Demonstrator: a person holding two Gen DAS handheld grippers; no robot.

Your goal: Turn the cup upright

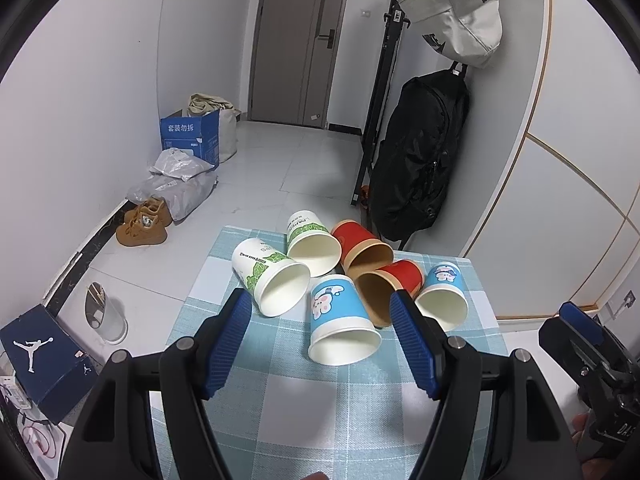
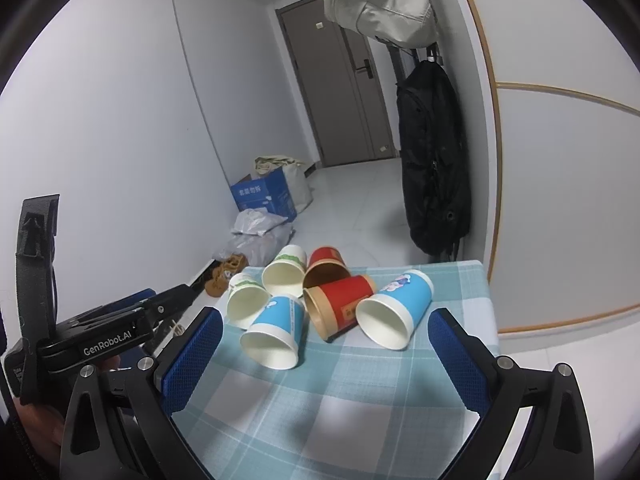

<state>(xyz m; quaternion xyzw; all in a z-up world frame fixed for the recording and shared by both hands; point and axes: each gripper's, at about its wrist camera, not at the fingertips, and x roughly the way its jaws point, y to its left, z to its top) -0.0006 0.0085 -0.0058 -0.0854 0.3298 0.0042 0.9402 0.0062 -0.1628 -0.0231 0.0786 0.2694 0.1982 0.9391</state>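
Note:
Several paper cups lie on their sides in a cluster on the checked tablecloth (image 1: 320, 408), mouths toward me. Nearest is a blue cartoon cup (image 1: 340, 320), also in the right wrist view (image 2: 276, 332). Around it lie two white-green cups (image 1: 272, 280) (image 1: 312, 246), two red cups (image 1: 360, 248) (image 1: 390, 288) and a second blue cup (image 1: 442, 296), also in the right wrist view (image 2: 396, 312). My left gripper (image 1: 320, 338) is open, its blue pads either side of the nearest blue cup, not touching. My right gripper (image 2: 324, 354) is open and empty, short of the cups.
The small table's far edge lies just behind the cups. Beyond are a tiled floor, a black backpack (image 1: 420, 156) on a rack, brown shoes (image 1: 144, 224), grey parcels, a blue box (image 1: 192, 134) and a shoebox (image 1: 44, 364) at left.

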